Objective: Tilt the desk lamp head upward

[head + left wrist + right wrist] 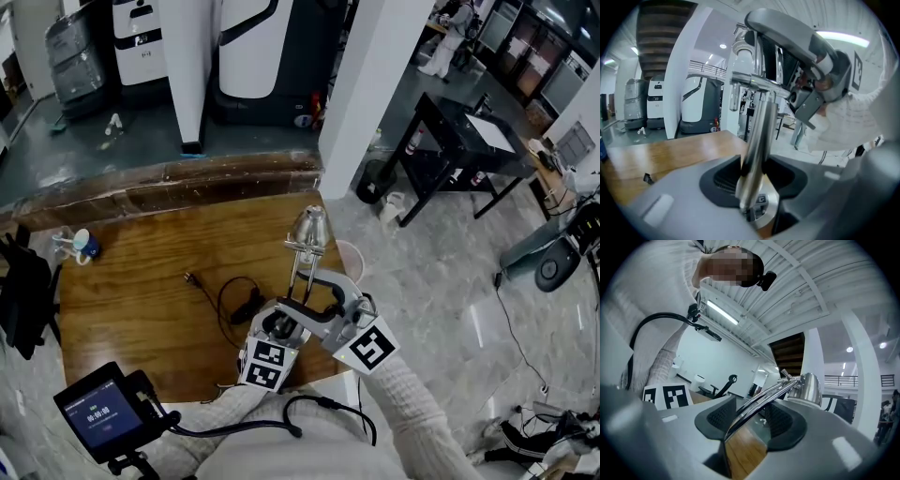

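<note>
Shining chrome, the desk lamp (307, 230) stands between the parted fingers of left gripper (757, 180) and right gripper (750, 420).

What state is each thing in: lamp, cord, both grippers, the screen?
desk lamp: standing on the table, no glow visible.
cord: loose on the table, plug not connected.
left gripper: open, lamp stem between the jaws.
right gripper: open, lamp arm between the jaws.
screen: on.
</note>
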The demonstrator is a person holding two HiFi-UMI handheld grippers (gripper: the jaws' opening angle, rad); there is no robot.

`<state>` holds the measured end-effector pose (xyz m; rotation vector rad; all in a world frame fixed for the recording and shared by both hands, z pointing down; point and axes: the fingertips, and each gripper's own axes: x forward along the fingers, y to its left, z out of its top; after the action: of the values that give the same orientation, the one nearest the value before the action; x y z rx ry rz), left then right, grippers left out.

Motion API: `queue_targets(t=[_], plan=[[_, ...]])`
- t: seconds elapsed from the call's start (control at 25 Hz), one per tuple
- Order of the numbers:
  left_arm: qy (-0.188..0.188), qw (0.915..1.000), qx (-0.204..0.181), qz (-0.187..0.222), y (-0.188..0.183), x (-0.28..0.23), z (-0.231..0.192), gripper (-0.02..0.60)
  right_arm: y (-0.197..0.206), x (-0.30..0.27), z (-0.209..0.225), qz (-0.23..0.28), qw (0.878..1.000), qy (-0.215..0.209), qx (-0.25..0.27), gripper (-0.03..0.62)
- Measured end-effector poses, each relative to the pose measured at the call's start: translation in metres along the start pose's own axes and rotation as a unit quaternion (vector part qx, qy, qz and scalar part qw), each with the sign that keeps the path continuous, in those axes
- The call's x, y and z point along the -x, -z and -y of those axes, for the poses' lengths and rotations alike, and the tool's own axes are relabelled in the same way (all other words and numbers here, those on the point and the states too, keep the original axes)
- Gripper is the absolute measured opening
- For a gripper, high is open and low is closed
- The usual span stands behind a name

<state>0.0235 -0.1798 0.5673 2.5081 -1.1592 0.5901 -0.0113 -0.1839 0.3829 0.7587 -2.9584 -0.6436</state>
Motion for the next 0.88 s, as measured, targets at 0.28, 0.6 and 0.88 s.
queue_targets(t=[0.28, 0.6, 0.88], plan=[[0.002, 1.0, -0.005, 0.004, -0.001, -0.001, 0.001, 0.164, -0.006, 0.0, 0.002, 0.019, 1.0, -0.009, -0.02, 0.184], [-0.007, 0.9999, -0.005, 0.012, -0.003, 0.002, 0.001, 0.163, -0.009, -0.001, 0.002, 0.015, 0.999, -0.013, -0.044, 0.176], [-0.005, 1.0, -0.003, 0.008, -0.001, 0.005, 0.001, 0.164, 0.004, 0.014, 0.01, 0.017, 0.989, 0.018, -0.145, 0.245]])
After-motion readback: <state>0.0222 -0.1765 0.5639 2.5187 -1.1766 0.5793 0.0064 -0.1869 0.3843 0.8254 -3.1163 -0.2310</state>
